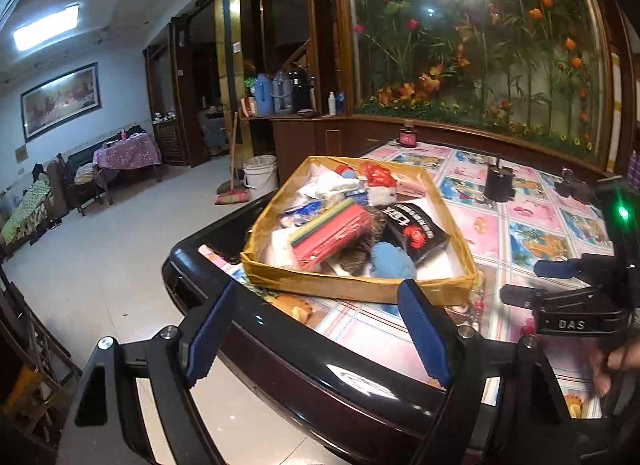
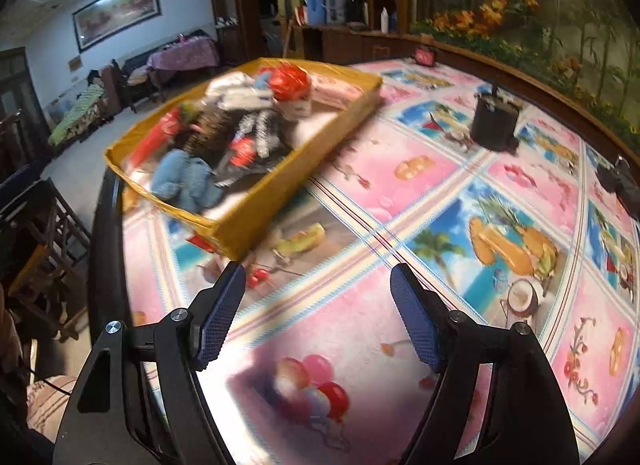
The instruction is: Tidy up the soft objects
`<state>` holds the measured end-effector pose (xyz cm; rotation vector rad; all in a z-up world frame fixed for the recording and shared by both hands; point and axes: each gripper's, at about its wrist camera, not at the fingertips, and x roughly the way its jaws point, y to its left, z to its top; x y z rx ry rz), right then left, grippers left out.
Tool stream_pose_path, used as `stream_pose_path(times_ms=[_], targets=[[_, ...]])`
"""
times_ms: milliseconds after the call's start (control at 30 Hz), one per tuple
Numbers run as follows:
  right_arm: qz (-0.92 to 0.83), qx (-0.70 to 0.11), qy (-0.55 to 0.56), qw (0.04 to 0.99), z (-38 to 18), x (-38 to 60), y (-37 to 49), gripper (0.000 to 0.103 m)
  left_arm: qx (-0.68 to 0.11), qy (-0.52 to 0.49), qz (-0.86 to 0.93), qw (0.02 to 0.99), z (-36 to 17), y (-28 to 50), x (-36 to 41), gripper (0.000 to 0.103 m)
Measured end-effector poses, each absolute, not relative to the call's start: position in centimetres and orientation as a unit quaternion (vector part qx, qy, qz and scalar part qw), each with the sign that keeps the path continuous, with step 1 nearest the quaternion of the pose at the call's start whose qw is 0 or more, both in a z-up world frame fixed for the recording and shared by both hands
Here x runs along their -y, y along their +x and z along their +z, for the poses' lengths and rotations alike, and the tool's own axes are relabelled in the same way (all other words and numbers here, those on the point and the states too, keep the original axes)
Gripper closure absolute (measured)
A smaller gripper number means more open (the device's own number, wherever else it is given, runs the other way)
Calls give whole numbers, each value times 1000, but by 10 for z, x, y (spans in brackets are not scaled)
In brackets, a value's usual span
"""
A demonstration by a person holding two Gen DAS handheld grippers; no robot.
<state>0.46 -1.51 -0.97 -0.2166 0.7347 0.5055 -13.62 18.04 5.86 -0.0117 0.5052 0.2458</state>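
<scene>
Both the left gripper (image 1: 320, 333) and right gripper (image 2: 318, 315) gape wide and empty at lower frame, facing the yellow box (image 1: 352, 289) of soft things mid-frame.

The letters "DAS" stand in white on the black body of the right gripper (image 1: 520, 279). The black packet (image 1: 416, 231) in the yellow box (image 1: 360, 289) carries white print too small to read.

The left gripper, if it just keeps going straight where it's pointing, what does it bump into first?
Probably the near wall of the yellow box. The left gripper is open and empty, aimed slightly downward over the dark table edge at that box. Depth is hard to judge, so it might skim over the wall into the blue knitted thing.
</scene>
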Motion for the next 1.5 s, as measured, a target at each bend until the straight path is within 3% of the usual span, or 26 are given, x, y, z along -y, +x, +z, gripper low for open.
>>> stream_pose_path(times_ms=[900,1000,1067,1100,1500], targets=[[235,-392,-118,881,-23,31,13,27,-299,-11,130,945,45,-122,-164,21],[231,-396,-132,879,-25,27,13,20,-302,-11,133,944,44,-124,-163,21],[229,-400,-143,876,-28,23,12,11,-302,-9,136,944,44,-127,-163,21],[230,-406,-145,872,-30,22,13,0,-302,-10,136,943,45,-127,-163,21],[232,-407,-147,871,-30,22,12,0,-279,-15,127,952,63,-124,-185,21]])
